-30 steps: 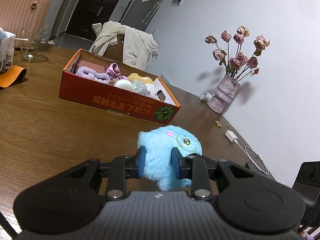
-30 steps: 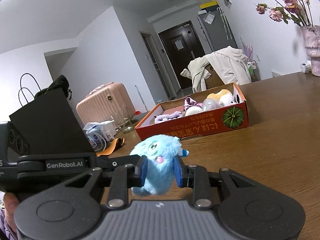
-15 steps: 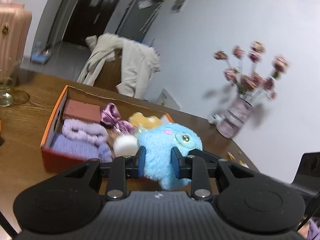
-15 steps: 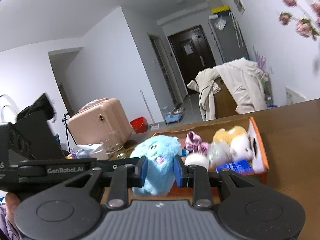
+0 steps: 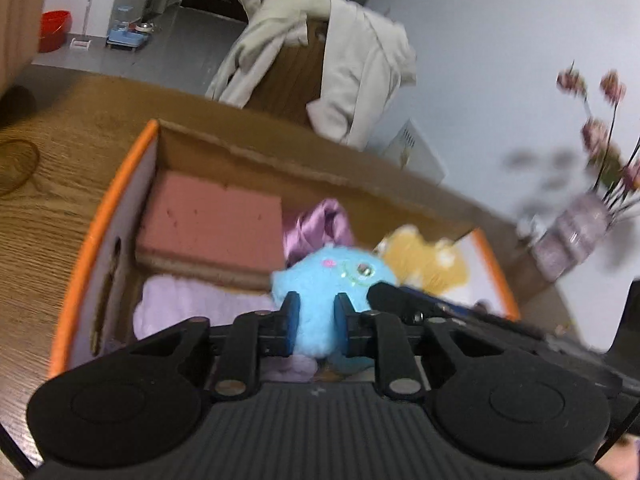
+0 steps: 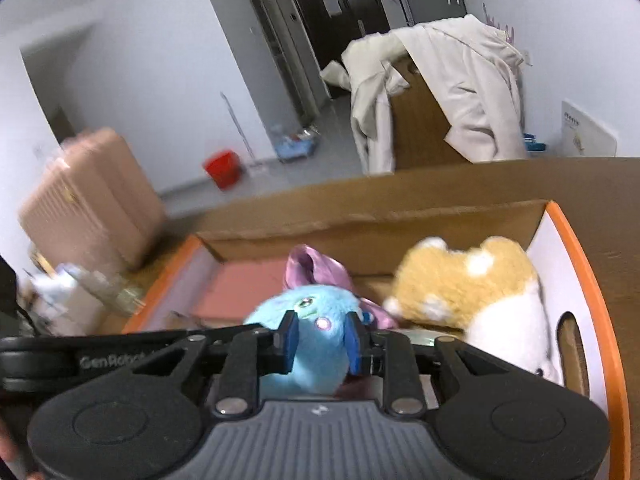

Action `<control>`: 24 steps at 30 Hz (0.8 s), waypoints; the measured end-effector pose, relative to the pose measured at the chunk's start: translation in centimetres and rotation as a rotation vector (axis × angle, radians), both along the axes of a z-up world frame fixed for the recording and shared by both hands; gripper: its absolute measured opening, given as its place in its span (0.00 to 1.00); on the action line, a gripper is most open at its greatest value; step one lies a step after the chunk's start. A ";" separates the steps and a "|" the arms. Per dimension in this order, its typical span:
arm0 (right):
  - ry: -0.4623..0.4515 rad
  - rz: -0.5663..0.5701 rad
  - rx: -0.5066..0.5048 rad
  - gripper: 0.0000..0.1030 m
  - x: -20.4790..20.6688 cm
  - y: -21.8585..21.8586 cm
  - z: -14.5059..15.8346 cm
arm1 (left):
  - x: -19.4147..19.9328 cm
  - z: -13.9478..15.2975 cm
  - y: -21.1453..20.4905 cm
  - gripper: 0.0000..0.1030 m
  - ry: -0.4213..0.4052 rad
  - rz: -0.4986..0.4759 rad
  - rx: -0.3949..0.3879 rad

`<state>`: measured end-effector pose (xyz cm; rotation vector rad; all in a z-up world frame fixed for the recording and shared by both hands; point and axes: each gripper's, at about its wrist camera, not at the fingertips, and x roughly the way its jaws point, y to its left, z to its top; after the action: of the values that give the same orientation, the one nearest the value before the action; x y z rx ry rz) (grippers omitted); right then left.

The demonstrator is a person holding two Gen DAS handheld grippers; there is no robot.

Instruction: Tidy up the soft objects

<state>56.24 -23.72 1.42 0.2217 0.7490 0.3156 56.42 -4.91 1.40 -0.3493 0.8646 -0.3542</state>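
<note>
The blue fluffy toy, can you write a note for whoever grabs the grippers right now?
Left gripper: jaws closing, pads pressing the blue plush toy.
Right gripper: jaws closing too, pads on the same toy from the other side.
Where things are: the toy hangs above the open cardboard box. In the box lie a pink sponge block, a purple satin bow, a lilac towel and a yellow-and-white plush.
Done: those items are boxed.
Left: lower the blue toy into a free spot, probably near the bow, then open both grippers.

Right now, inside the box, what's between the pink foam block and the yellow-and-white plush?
A crumpled purple satin bow lies between the pink foam block and the yellow-and-white plush, clearest in the left wrist view.
</note>
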 end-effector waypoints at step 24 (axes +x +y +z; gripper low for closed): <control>-0.094 -0.067 -0.110 0.31 -7.9 -4.4 8.2 | -9.2 8.8 3.7 0.40 -0.262 0.082 0.258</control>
<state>48.32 -28.10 9.59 0.1270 0.6620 0.2190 47.22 -1.17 10.17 -0.0956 0.6276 -0.2030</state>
